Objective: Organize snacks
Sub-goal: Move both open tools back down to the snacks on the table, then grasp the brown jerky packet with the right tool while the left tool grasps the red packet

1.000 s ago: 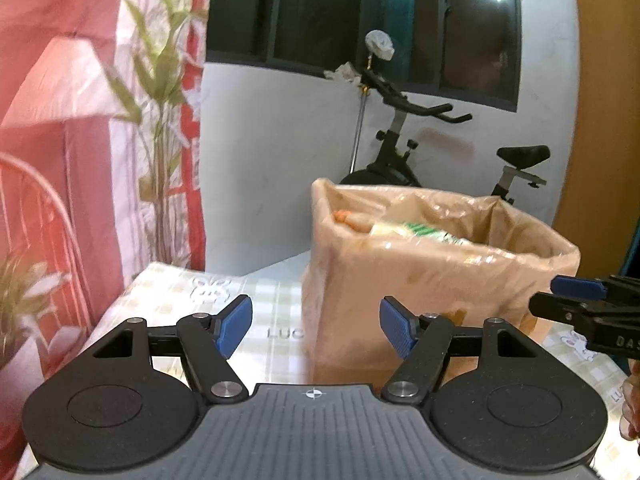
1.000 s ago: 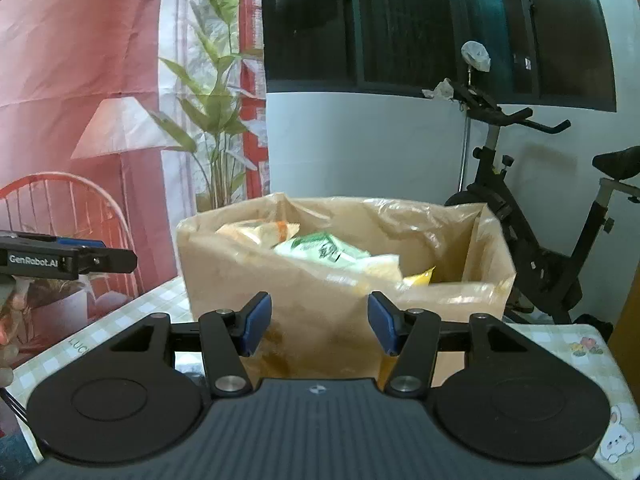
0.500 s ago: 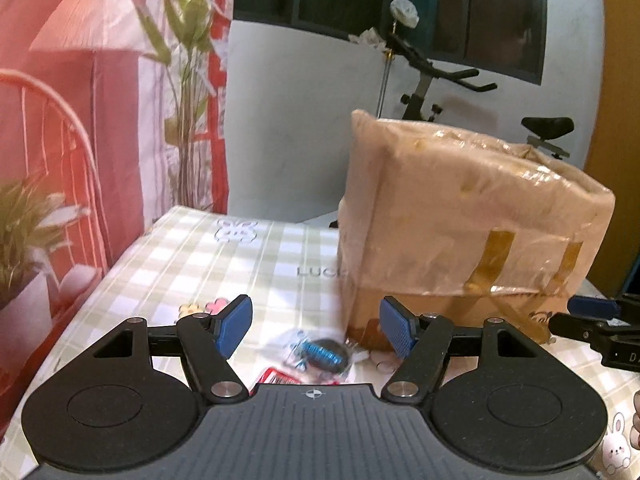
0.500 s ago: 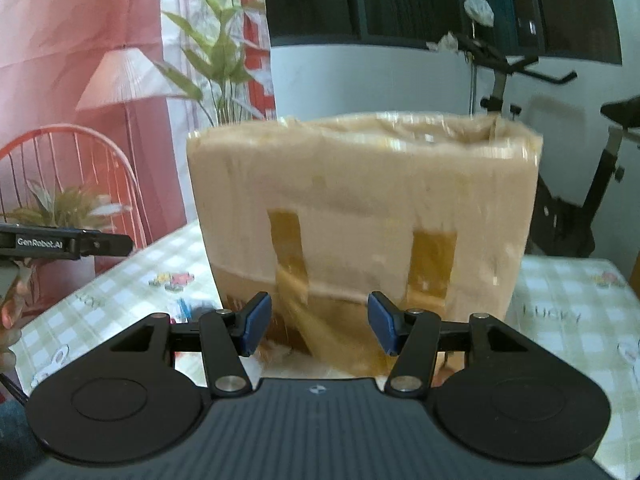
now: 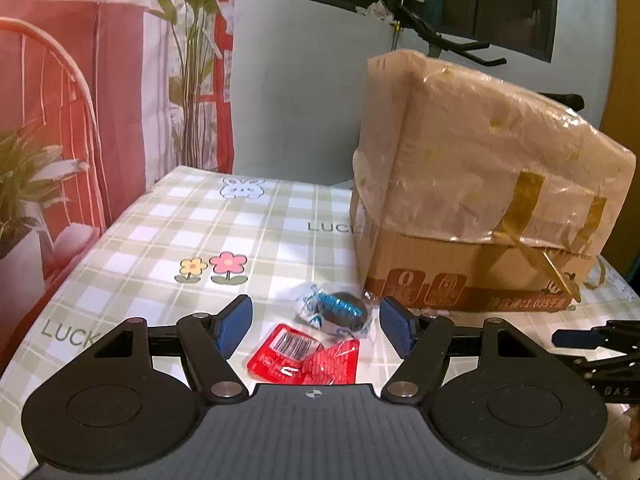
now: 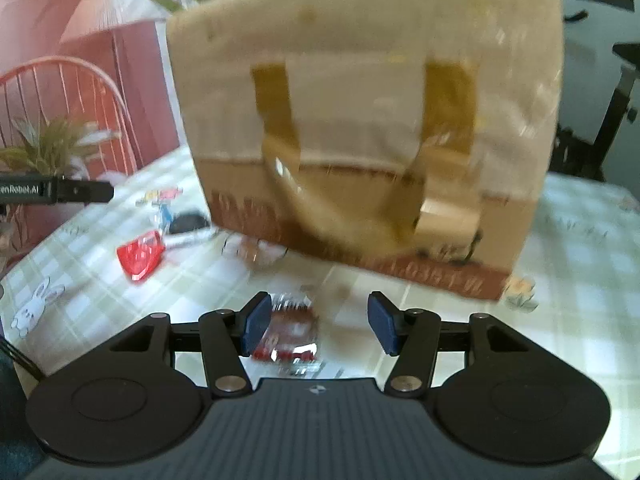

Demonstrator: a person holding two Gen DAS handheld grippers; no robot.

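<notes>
Change: both claws have dropped from box-top height down to the worktop; snacks now show between their fingers.
Left claw (image 5: 316, 326): released, nothing gripped, hovering over a red sachet (image 5: 303, 355) and a blue-and-black wrapped sweet (image 5: 337, 312).
Right claw (image 6: 318, 323): released, poised above a dark red packet (image 6: 289, 334) (blurred).
Box (image 5: 476, 184): cardboard, lined with a plastic bag, standing on the checked worktop (image 5: 168, 240), just behind the sweet.
Red sachet, right view (image 6: 141, 255): well left of the packet, near the box's left corner.
</notes>
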